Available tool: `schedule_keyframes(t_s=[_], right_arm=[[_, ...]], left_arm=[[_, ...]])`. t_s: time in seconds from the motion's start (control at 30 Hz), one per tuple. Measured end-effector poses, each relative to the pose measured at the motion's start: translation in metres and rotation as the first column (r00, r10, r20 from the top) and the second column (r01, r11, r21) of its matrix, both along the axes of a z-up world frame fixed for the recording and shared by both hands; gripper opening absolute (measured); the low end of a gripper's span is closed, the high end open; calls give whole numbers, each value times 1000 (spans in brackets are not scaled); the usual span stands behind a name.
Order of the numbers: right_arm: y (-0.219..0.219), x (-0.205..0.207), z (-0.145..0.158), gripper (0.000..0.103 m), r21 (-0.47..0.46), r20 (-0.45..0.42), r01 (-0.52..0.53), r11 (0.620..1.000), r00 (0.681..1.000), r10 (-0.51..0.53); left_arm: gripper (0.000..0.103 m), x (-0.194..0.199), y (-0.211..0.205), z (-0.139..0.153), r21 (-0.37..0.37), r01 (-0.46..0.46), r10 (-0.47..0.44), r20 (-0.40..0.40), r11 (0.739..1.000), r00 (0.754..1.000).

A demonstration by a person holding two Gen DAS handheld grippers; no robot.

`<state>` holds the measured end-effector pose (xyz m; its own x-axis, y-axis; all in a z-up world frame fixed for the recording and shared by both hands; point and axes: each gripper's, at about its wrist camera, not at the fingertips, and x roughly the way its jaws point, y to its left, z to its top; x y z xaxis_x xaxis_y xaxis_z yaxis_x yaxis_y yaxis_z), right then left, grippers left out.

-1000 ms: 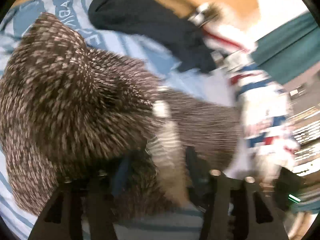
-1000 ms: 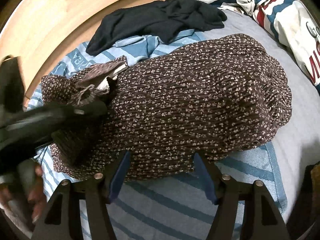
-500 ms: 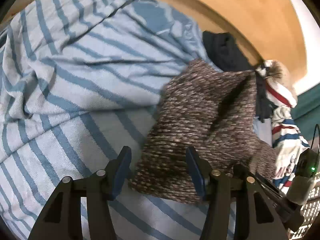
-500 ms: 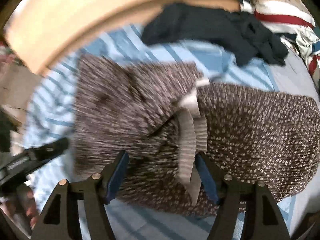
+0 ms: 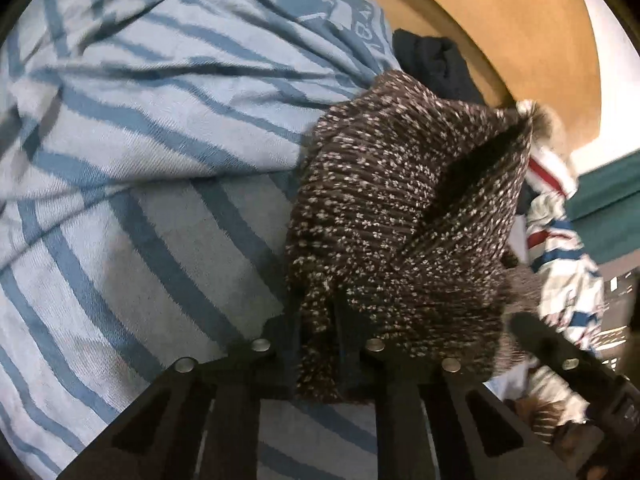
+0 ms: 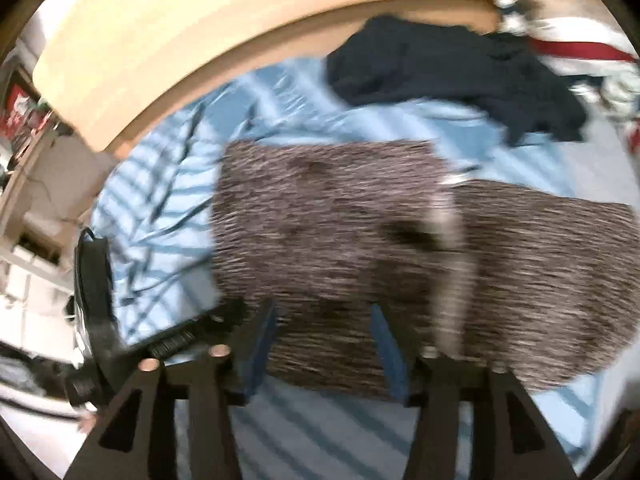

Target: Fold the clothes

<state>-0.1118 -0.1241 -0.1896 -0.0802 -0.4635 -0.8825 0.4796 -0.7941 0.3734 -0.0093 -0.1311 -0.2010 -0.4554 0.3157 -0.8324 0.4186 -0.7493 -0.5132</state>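
From your left wrist, your left gripper (image 5: 318, 344) had just closed and pinched the near edge of the speckled brown garment (image 5: 404, 216), which lay on the striped blue blanket (image 5: 132, 184); the fabric hid the fingertips. From your right wrist everything was smeared with blur. Your right gripper (image 6: 324, 344) had just been opening, its jaws spread over the garment's (image 6: 360, 232) near edge, gripping nothing. A dark garment (image 6: 452, 68) lay beyond.

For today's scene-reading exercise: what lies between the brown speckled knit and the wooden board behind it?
In the right wrist view, a crumpled dark navy garment and a strip of blue striped cover lie between the brown knit and the wooden board.
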Motion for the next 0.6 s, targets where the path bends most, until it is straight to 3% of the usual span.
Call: schedule_keyframes(t_s=[0.1, 0.13, 0.17, 0.23, 0.33, 0.43, 0.5, 0.53, 0.57, 0.6], right_arm=[[-6, -16, -39, 69, -76, 232, 112, 991, 968, -92], [-4, -21, -45, 54, -93, 254, 141, 986, 961, -113], [-1, -25, -46, 23, -107, 249, 161, 981, 960, -131], [5, -30, -42, 6, -136, 210, 172, 976, 967, -141], [31, -41, -4, 6, -202, 78, 208, 957, 978, -196], [69, -68, 13, 7, -214, 50, 378, 901, 925, -376], [79, -75, 16, 14, -109, -31, 459, 882, 885, -465], [83, -75, 19, 21, -69, -77, 484, 872, 869, -489], [85, -73, 23, 39, -64, -91, 491, 869, 864, -495], [85, -68, 26, 46, -99, -79, 474, 875, 873, -482]], left_arm=[[14, 3, -4, -5, 11, 0, 0, 17, 1000, 1000], [14, 3, -2, -6, -5, 10, -10, 24, 1000, 1000], [14, 2, 0, -6, -25, 23, -22, 31, 999, 999], [14, 1, 6, -4, -72, 39, -37, 34, 997, 999], [14, -2, 14, -4, -121, 78, -73, 46, 990, 996], [14, -4, 14, -6, -106, 71, -66, 52, 992, 996], [14, -4, 14, -7, -104, 72, -67, 55, 992, 996], [14, -4, 15, -7, -108, 78, -72, 54, 991, 996], [14, -4, 16, -7, -110, 81, -76, 54, 991, 996], [14, -4, 16, -7, -111, 84, -78, 54, 990, 996]])
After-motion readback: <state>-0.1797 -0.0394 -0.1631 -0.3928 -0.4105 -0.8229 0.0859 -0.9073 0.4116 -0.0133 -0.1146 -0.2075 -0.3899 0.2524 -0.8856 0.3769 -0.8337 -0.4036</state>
